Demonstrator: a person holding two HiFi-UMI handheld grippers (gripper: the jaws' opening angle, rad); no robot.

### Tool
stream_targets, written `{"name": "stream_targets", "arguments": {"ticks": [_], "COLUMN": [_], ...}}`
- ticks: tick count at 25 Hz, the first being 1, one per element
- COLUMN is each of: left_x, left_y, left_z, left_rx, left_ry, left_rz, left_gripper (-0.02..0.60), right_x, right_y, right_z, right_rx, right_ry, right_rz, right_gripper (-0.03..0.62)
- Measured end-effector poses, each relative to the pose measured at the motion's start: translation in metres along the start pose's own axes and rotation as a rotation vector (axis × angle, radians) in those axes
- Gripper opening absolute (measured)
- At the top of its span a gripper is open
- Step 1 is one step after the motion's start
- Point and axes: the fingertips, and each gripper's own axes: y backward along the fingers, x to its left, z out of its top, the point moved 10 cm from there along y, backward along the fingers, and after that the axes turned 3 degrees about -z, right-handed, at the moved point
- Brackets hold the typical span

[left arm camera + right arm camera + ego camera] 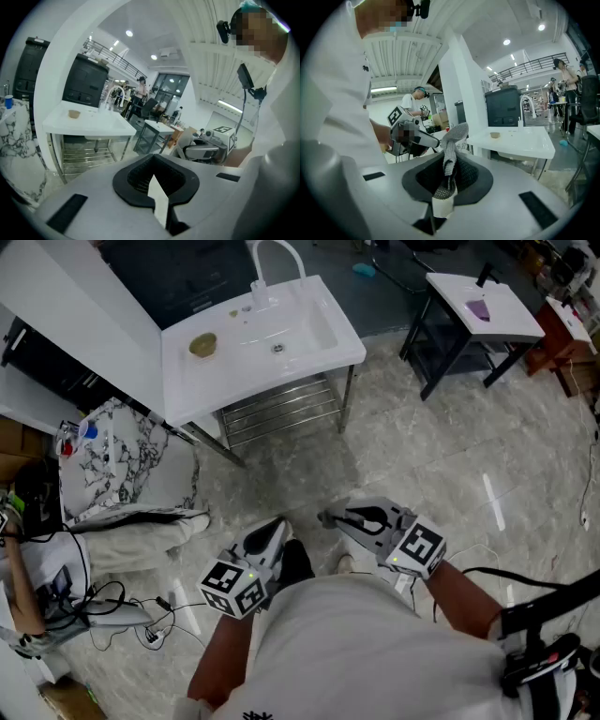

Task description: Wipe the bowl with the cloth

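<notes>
On the sink desk (178,376) sits the bowl (202,345), well apart from the right tongs (442,199) clamping the grey cloth (450,150) and the left tongs (158,199), closed empty.

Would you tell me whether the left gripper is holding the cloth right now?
No, the jaws of the right gripper clamp the grey cloth, while the left gripper is shut on nothing.

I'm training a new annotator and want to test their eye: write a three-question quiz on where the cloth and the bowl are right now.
1. True or false: the left gripper holds the cloth.
2. Where is the bowl? A) on the floor B) on the sink counter C) on the dark-legged side table
3. Fill in: the right gripper is shut on the ____.
Key: 1 false; 2 B; 3 cloth.
</notes>
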Motion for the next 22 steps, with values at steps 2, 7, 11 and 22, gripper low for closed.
{"name": "stream_targets", "arguments": {"ticks": [2, 7, 11, 22], "left_x": [0.026, 0.092, 0.146, 0.258], "left_y": [0.004, 0.023, 0.036, 0.029], "left_z": [0.014, 0.051, 0.070, 0.099], "left_rx": [-0.012, -0.037, -0.040, -0.084], "left_ry": [-0.003, -0.015, -0.033, 0.113], "left_rz": [0.001, -0.017, -0.025, 0.052], "left_gripper": [0.011, 0.011, 0.011, 0.019], "right_x": [-0.009, -0.021, -0.036, -0.092], "right_y": [-0.025, -0.097, -0.152, -0.234], "right_z": [0.015, 0.056, 0.077, 0.114], "right_rx": [-0.013, -0.018, -0.026, -0.005], "right_ry": [-0.004, 0.029, 0.053, 0.043], "right_rz": [-0.012, -0.013, -0.032, -0.052], "right_gripper": [0.043, 0.043, 0.043, 0.043]}}
